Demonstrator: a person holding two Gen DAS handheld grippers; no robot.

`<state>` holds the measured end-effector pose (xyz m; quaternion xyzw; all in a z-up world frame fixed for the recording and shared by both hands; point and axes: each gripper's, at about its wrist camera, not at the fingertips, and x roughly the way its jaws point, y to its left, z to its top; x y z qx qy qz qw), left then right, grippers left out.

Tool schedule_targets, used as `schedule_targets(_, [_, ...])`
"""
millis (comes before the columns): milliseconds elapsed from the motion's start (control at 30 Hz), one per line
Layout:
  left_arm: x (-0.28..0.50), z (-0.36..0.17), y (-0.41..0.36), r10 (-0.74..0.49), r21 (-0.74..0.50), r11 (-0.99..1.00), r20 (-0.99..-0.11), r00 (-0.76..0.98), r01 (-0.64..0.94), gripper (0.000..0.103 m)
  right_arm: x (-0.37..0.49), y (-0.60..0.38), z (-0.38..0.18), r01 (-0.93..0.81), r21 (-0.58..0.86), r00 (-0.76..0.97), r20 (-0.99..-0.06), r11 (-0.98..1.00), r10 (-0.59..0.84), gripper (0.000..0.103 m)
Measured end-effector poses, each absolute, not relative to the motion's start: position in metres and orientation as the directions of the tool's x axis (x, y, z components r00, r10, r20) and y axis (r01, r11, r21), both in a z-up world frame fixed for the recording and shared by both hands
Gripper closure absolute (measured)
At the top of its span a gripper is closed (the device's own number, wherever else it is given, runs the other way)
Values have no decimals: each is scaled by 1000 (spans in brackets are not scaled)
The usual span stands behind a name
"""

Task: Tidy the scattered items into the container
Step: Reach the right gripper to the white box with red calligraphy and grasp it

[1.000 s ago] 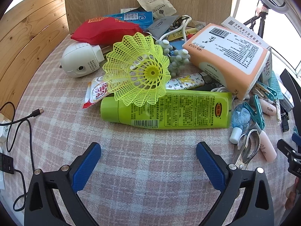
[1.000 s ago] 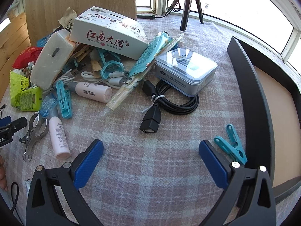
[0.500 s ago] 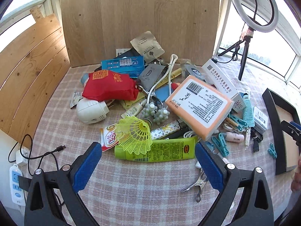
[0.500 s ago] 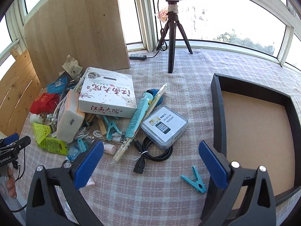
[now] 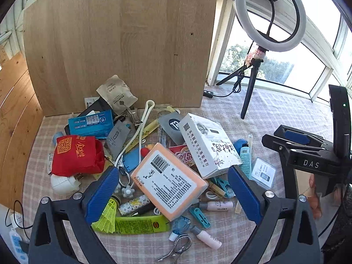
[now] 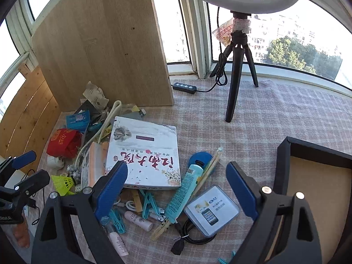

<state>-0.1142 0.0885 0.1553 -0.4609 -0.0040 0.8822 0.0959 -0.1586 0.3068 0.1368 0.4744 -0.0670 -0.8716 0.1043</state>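
Both grippers are held high above a checked cloth (image 6: 286, 118) strewn with clutter, and nothing is gripped. The left gripper (image 5: 173, 191) is seen with its fingers spread wide over an orange pack (image 5: 169, 180) at the centre of its view; the right gripper (image 6: 176, 189) is likewise opened wide, empty, above a white box (image 6: 143, 151) and a teal tube (image 6: 187, 191).

The container (image 6: 283, 165), a black tray with a brown floor, is seen at 3 o'clock in the right view, apart from the heap, and appears bare in the part shown. No item is judged to have been tidied yet; the step in hand appears to be the choosing of a first piece.

That choice is best made among loose things at the heap's edge. The clear case (image 6: 211, 211) at 5 o'clock in the right view, nearest the tray, is a fair first pick for the right gripper, though it lies over a black cable (image 6: 191, 235) that may be dragged along. For the left, the green tube (image 5: 140, 224) at 6 o'clock is exposed along its near edge, but a yellow shuttlecock (image 5: 107, 217) touches its end and may be knocked aside.

Both tools are tilted downward and forward, side by side.
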Motion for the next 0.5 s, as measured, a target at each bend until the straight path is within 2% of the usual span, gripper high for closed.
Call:
schedule_targets(100, [-125, 146, 102, 175, -92, -980, -827, -534, -179, 13, -179, 309, 120, 105, 262, -488, -827, -959, -280, 12])
schedule_targets(167, [-132, 138, 111, 171, -83, -978, -838, -518, -189, 14, -190, 309, 109, 95, 269, -467, -838, -958, -282, 16])
schedule_targets(367, [-150, 117, 131, 171, -67, -972, -863, -475, -227, 15, -218, 312, 77, 63, 320, -406, -857, -945, -317, 16])
schedule_targets(500, [-159, 103, 139, 184, -82, -968, -877, -445, -238, 20, -230, 311, 60, 46, 338, -378, -865, -940, -330, 16])
